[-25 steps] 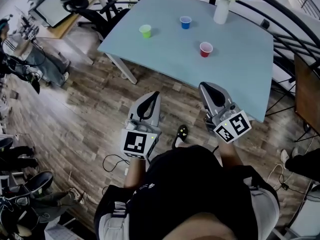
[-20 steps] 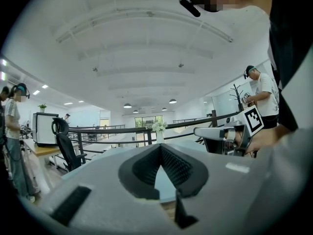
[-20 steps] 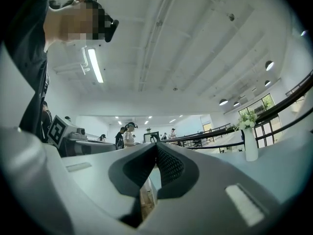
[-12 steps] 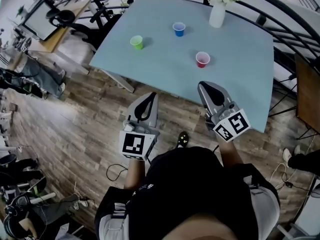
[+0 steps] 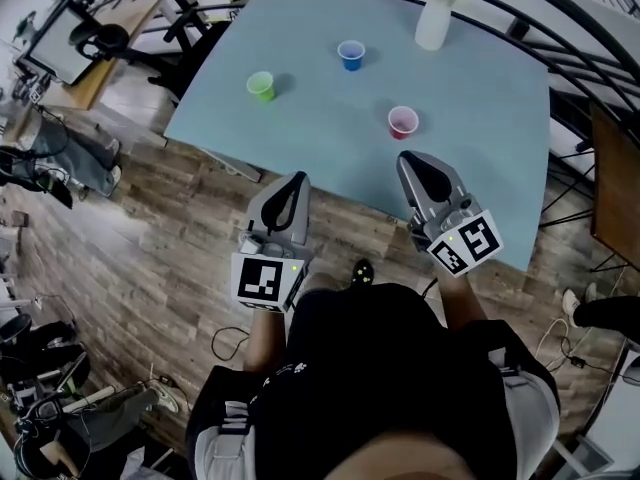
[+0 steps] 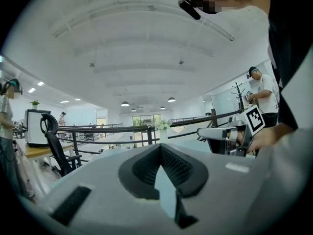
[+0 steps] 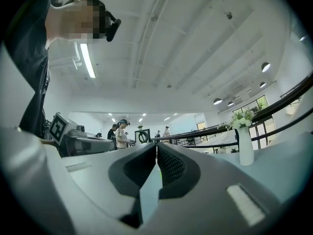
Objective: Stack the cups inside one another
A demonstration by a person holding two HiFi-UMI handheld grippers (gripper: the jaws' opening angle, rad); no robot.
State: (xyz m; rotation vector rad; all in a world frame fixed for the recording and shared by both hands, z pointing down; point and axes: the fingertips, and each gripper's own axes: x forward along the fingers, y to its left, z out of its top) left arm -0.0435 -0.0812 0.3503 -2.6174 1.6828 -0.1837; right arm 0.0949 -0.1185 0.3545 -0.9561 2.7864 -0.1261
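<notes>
Cups stand apart on the tabletop (image 5: 480, 88): green cup (image 5: 261, 85), blue cup (image 5: 351, 54), red cup (image 5: 403, 121); my left hand-held gripper (image 5: 293, 181) and right hand-held gripper (image 5: 410, 159) are closed, empty.

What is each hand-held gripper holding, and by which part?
Nothing. The left hand-held gripper and right hand-held gripper are shut and empty; the green cup, blue cup and red cup stand on the table.
</notes>
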